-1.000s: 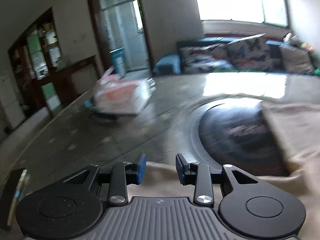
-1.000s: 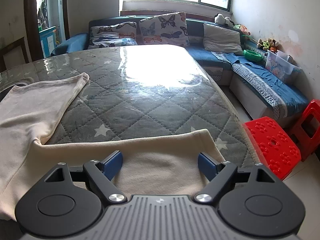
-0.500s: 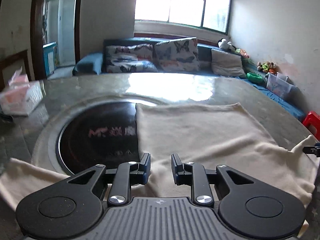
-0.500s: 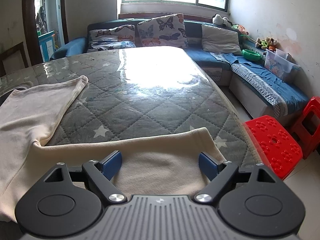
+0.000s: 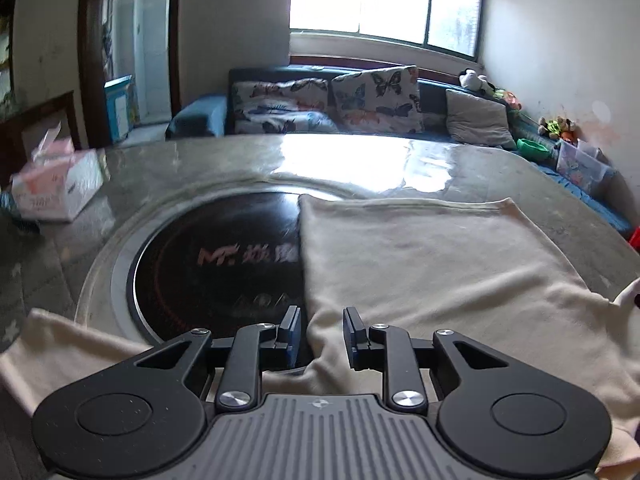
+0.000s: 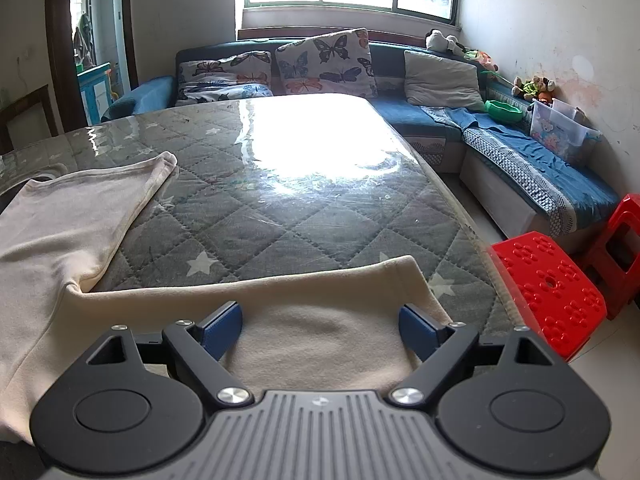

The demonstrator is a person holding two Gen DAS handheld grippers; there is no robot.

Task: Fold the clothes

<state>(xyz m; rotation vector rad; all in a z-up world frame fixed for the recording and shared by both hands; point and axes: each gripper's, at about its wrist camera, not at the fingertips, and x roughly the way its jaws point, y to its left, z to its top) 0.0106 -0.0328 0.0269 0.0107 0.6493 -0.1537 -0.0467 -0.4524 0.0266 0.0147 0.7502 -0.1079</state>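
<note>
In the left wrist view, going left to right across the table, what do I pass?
Tissue box → round black cooktop set in the table → cream garment, whose left edge lies over the cooktop → red stool, just a sliver at the picture's right edge.

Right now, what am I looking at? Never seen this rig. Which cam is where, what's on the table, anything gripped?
Two handheld two-finger grippers, one per hand, each with a fisheye camera looking along its fingers. In the left wrist view, the left gripper hangs over a cream garment lying partly across a black round cooktop set into the table; a tissue box sits far left. In the right wrist view, the right gripper is spread wide over the garment's sleeve. Both are open, gripping nothing.
</note>
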